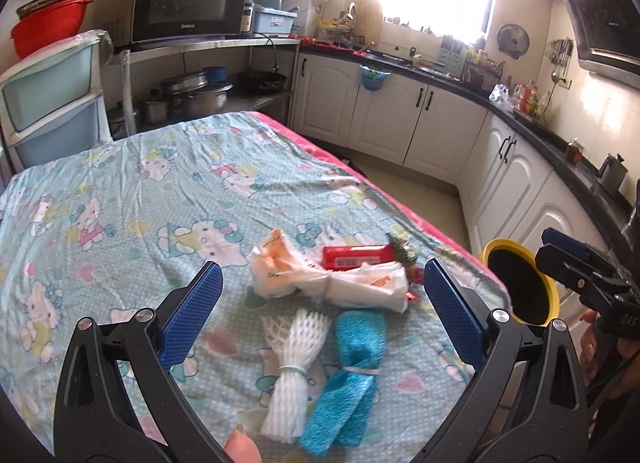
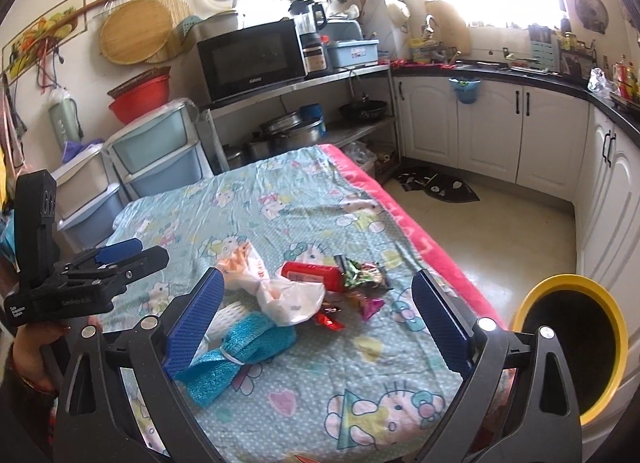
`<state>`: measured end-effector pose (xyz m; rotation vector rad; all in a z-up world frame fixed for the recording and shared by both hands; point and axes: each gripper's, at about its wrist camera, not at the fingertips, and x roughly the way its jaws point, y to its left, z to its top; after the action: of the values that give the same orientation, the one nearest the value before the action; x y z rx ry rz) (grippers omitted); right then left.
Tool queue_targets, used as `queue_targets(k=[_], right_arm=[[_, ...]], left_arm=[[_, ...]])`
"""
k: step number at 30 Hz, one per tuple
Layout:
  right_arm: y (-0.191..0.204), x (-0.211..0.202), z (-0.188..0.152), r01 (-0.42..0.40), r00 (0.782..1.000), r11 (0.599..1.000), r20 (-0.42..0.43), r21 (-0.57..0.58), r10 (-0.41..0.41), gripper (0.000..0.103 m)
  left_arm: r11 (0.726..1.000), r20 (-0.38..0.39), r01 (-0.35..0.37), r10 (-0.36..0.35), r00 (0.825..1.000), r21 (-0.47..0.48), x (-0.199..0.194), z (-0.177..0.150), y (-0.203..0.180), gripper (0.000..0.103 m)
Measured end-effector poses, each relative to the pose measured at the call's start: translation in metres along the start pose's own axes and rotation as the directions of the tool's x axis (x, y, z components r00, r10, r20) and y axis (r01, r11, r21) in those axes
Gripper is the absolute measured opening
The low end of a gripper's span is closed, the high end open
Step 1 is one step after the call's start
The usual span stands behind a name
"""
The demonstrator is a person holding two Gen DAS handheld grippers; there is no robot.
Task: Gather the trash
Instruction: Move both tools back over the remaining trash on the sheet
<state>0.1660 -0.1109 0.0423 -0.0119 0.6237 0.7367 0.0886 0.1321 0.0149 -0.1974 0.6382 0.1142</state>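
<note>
Covered by a cartoon-print cloth with a pink edge, tabletop [image 1: 120, 191] spreading wide beneath and ahead of both tools, carrying all the litter in one loose heap near its right border. Standing off that border, just right of the right hand-held gripper [image 2: 316, 317], a yellow-rimmed bin [image 2: 568, 343] with a dark inside, probably set low beside the edge so that scraps need only a short carry over the side. Both tools released, jaws spread wide and grasping nothing; left hand-held gripper [image 1: 322, 305] hovering above the heap, apparently lined up for a first pick. Directly between the left tool's fingers, a crumpled white plastic bag [image 1: 320, 279] with orange print; just beyond it, a red packet [image 1: 356, 257]. Nearest the left tool, side by side and touching, a white foam net [image 1: 292, 367] and a blue foam net [image 1: 348, 375], each cinched by a rubber band, presumably to stay compact. From the right wrist view, ahead and between its fingers, a green foil wrapper [image 2: 360, 273] against the red packet, then small red and pink sweet wrappers [image 2: 360, 305] scattered just nearer. Nothing binned yet, judging by the full heap.
</note>
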Motion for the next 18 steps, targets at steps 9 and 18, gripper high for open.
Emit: queue_targets(k=[9,18], right_arm=[[0.011,0.035,-0.008,-0.016,0.998,1.000,-0.064,-0.002,0.016,0.092],[0.022,0.073,-0.011,-0.022,0.990,1.000,-0.137,-0.006,0.021,0.087]], left_arm=[[0.999,-0.050,-0.051,0.052,0.997,0.004,0.008,-0.019,0.022,0.092],[0.998,-0.114,-0.051,0.048,0.992,-0.023,0.020,-0.036,0.045,0.092]])
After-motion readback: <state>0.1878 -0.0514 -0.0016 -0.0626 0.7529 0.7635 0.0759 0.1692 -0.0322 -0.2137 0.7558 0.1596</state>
